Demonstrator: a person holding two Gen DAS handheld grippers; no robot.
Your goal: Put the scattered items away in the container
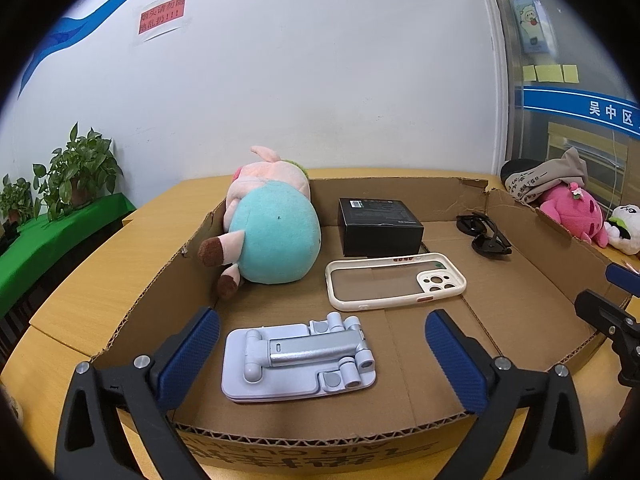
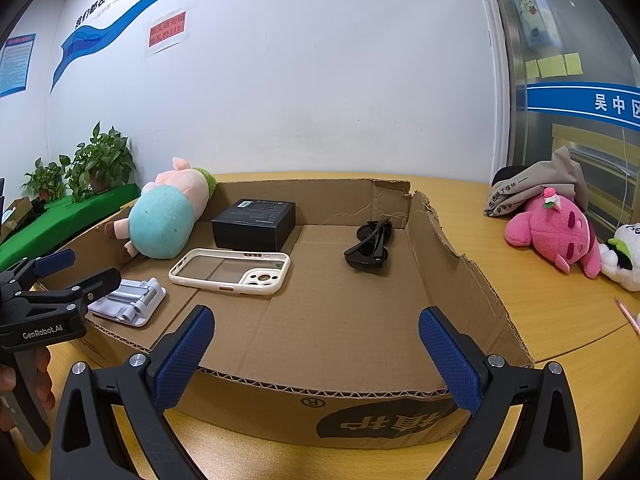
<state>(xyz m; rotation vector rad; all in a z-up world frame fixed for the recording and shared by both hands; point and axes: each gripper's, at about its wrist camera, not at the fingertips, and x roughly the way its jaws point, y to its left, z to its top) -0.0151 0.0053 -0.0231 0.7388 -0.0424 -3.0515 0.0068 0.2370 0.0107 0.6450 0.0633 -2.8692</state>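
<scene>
**Q:** Which objects lie in the shallow brown corrugated cardboard box (image 1: 532, 300), and where?

**A:** In the left wrist view: a pale lilac folding plastic phone stand (image 1: 298, 360) lies flat at 6 o'clock on the box floor, its long axis running 9 to 3 o'clock. A cream-rimmed clear phone case (image 1: 396, 282) sits at centre, a black rectangular carton (image 1: 380, 226) beyond it at 12, a pink-and-teal plush pig (image 1: 272, 232) at 10, and folded black sunglasses (image 1: 484, 234) at 2.

**Q:** How do the grippers stand?

**A:** The left gripper (image 1: 322, 354) is spread wide, pads clear of the stand on both sides; nothing is pinched. The right gripper (image 2: 316, 352) is likewise spread and empty over bare floor just inside the near wall.

**Q:** What relation governs the coming move?

**A:** Judged from the layout, the remaining candidates are the pink plush toy (image 2: 554, 234) and the white plush toy (image 2: 624, 258) on the yellow wooden table (image 2: 560, 320), outside the box at 2 o'clock of the right gripper. The right hand is nearer; whether these belong to the task cannot be told.
</scene>
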